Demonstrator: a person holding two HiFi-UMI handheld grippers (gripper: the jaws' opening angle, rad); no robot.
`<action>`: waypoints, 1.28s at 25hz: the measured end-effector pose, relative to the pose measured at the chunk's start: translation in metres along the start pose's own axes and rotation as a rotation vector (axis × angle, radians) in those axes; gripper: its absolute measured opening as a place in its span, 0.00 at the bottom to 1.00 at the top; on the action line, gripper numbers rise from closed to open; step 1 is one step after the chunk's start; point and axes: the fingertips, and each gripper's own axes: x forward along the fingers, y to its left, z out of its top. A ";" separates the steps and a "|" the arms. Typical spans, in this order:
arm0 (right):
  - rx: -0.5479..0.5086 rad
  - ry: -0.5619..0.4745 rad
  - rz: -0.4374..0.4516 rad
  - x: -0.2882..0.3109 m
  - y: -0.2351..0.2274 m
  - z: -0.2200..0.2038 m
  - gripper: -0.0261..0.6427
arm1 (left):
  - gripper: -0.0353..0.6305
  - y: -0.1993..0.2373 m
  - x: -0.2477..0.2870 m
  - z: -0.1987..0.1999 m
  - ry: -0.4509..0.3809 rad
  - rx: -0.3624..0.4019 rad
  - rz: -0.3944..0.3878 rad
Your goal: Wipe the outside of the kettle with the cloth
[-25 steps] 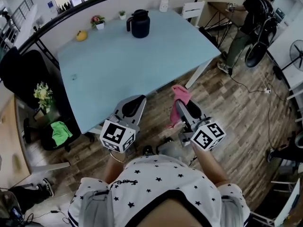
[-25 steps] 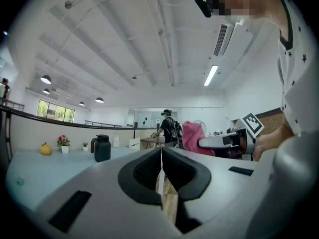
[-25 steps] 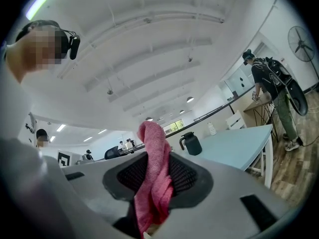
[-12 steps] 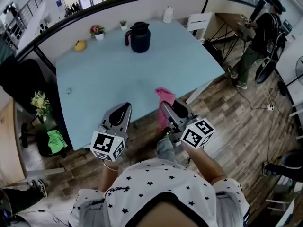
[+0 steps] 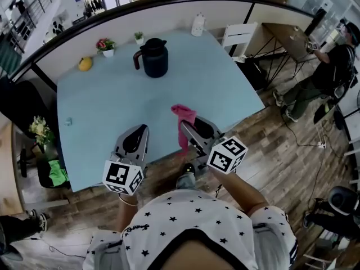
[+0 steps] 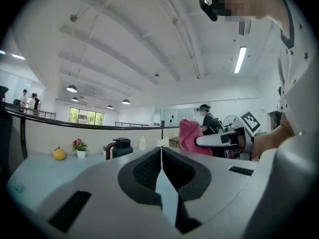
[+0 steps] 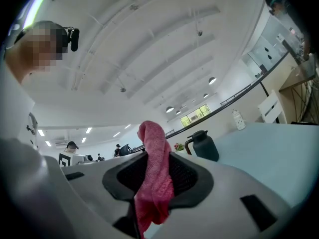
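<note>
Pink cloth (image 5: pixel 183 117) pinched in my right tool (image 5: pixel 187 129); left tool (image 5: pixel 136 135) pressed together, empty. Kettle (image 5: pixel 153 58) well apart across worktop (image 5: pixel 107 103); wiping apparently not begun.

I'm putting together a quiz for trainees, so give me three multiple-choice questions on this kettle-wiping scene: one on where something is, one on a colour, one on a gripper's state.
1. Where does the kettle stand?
A. on the far side of the table, near the flower pot
B. on the floor
C. on a chair

2. What colour is the cloth?
A. green
B. pink
C. white

3. The left gripper is:
A. wide open
B. shut on the cloth
C. shut on nothing

Answers:
1 A, the head view shows it upright at the table's far side.
2 B, it hangs pink from the right gripper.
3 C, its fingers meet with nothing between.
</note>
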 end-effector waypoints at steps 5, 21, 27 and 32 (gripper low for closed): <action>0.014 0.034 0.061 0.003 -0.035 0.014 0.22 | 0.10 -0.010 0.039 0.005 0.016 0.013 0.053; 0.039 0.105 0.196 0.059 -0.072 0.014 0.22 | 0.10 0.031 0.049 0.005 0.044 0.020 0.282; 0.010 0.128 0.195 0.102 -0.078 0.020 0.22 | 0.10 0.071 0.062 0.016 0.016 0.006 0.301; -0.041 0.140 0.166 0.138 -0.090 0.024 0.22 | 0.10 0.098 0.068 0.025 -0.016 0.006 0.308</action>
